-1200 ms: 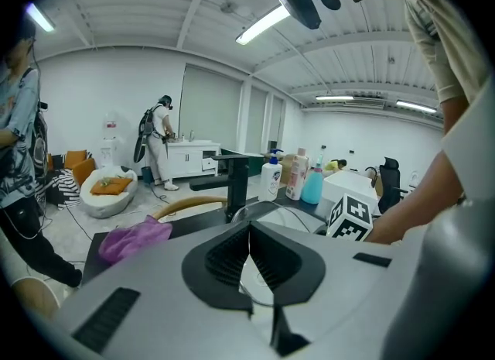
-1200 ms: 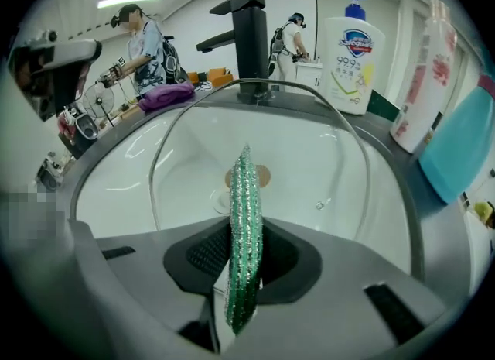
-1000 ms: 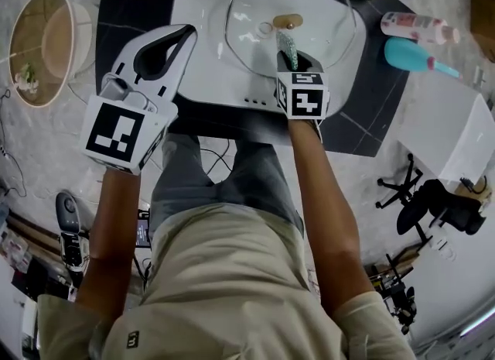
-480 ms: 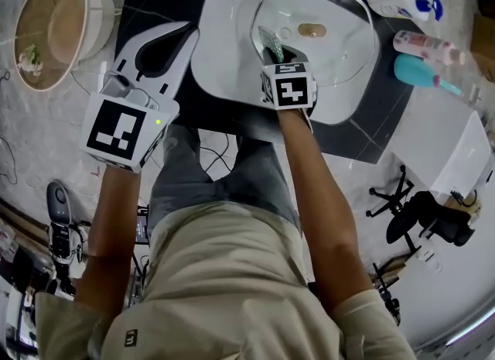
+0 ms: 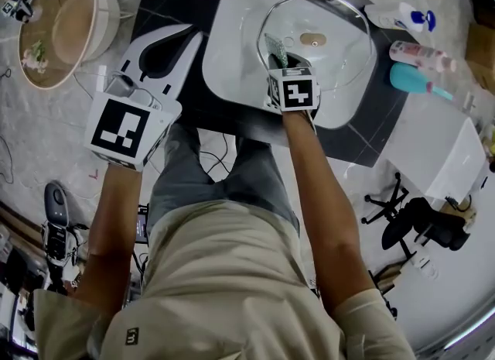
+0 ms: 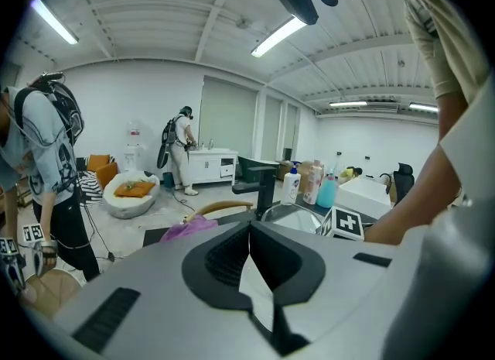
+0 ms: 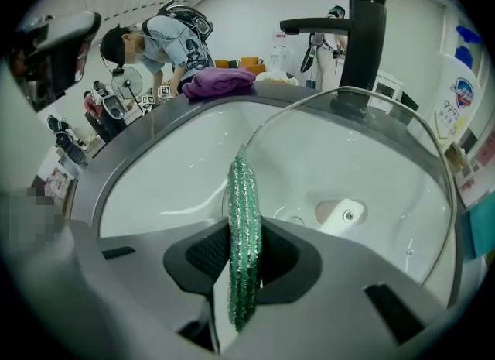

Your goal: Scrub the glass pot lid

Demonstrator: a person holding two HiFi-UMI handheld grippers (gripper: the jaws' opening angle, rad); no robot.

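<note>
— Where is the glass pot lid [image 5: 340, 49] lying?
— In the white sink [image 5: 232, 33]. My right gripper [image 5: 278, 60] is pinching a green scrubber [image 5: 274, 46] between its jaws, at the lid's left edge.
— And your left gripper [image 5: 190, 38]?
— I'm hovering it beside the sink, over the dark desk [image 5: 155, 2], jaws pressed together.

- No word, number or brand reads clearly from where I stand.
- The left gripper [image 5: 188, 36] carries on its cube [image 5: 128, 128] a square black-and-white marker: a block pattern, no letters.
- The right gripper [image 5: 279, 63] shows the same kind of marker on its own cube [image 5: 298, 94].
- The white bottle [image 7: 462, 91] at the far right has a blue label, its print too blurred to read.
</note>
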